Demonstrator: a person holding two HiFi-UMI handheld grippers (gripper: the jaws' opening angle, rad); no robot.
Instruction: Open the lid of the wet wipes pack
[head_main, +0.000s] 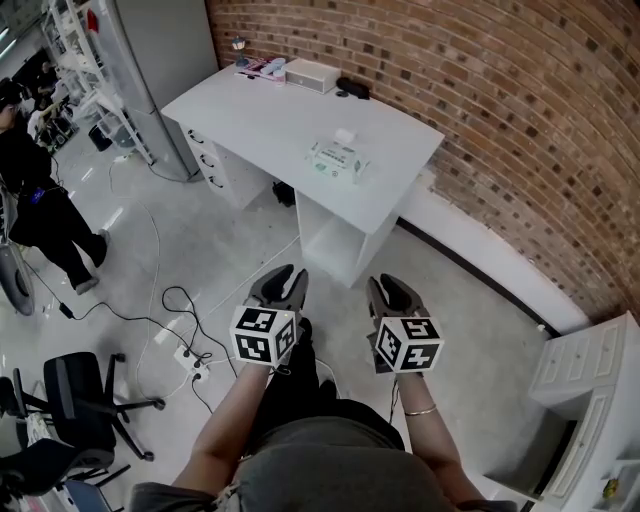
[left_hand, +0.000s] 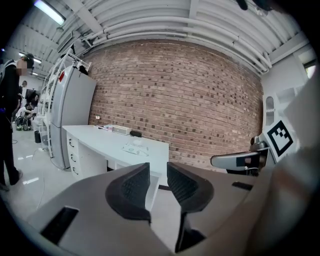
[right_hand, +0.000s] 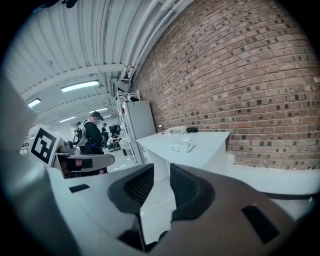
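The wet wipes pack (head_main: 338, 160), white and green with a white lid on top, lies near the right end of a white desk (head_main: 270, 115) across the room. It is small in the left gripper view (left_hand: 134, 148) and in the right gripper view (right_hand: 181, 146). Both grippers are held side by side in front of the person, well short of the desk. My left gripper (head_main: 283, 278) (left_hand: 158, 172) is open with nothing between its pads. My right gripper (head_main: 393, 290) (right_hand: 161, 175) is open and empty as well.
A white box (head_main: 311, 74) and a dark object (head_main: 352, 88) sit at the desk's far end by the brick wall. Cables and a power strip (head_main: 188, 352) lie on the floor to the left, by an office chair (head_main: 75, 400). A person (head_main: 40, 205) stands far left. White drawers (head_main: 590, 385) are at right.
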